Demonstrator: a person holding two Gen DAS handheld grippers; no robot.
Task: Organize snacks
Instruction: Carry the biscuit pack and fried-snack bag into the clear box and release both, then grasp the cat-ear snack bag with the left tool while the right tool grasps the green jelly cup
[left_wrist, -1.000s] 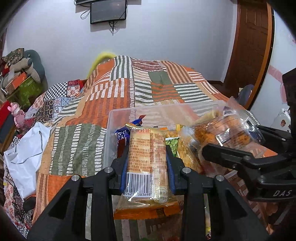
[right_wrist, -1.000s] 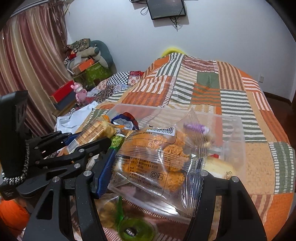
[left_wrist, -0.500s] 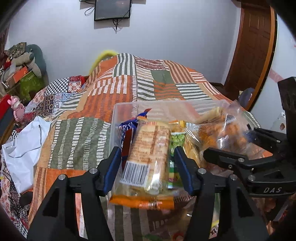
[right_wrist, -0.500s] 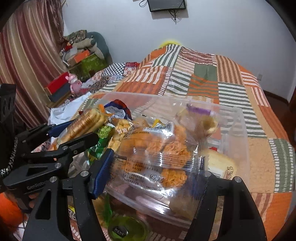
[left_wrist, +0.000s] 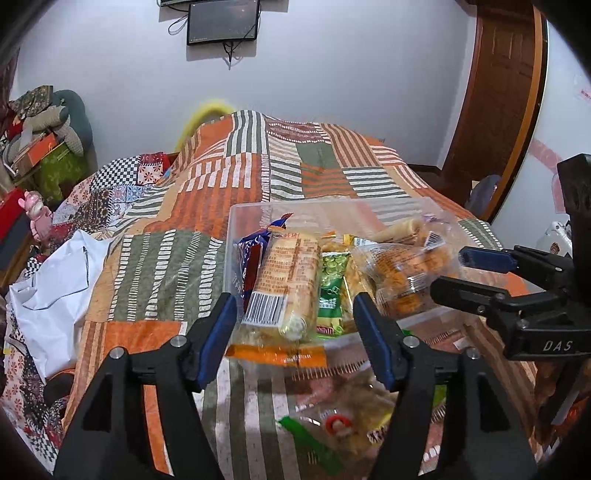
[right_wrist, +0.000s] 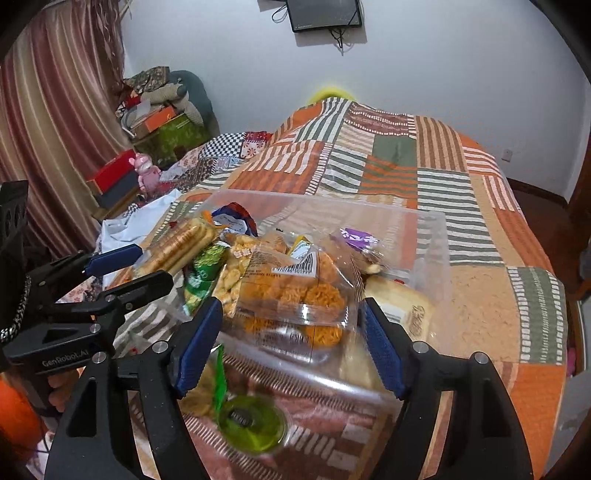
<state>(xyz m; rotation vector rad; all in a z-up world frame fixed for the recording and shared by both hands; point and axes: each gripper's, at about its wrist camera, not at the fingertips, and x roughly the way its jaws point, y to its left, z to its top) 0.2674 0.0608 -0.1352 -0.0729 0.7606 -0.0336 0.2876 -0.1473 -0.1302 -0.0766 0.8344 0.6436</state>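
**Two open grippers before a snack bin on a bed**

The left gripper (left_wrist: 295, 332) and right gripper (right_wrist: 291, 347) both stand wide open, holding nothing, side by side at the near edge of a clear plastic bin (left_wrist: 332, 204) on a patchwork quilt (left_wrist: 229, 192). A biscuit packet (left_wrist: 286, 284) and a noodle-snack bag (right_wrist: 295, 295) lie inside. Blurred packets nearer (left_wrist: 343, 424) are unreadable.

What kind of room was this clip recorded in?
Most likely a home bedroom. A bed with a patchwork quilt fills the middle, a small screen hangs on the wall behind it, and striped curtains hang at the side. The clear snack bin sits on the quilt.
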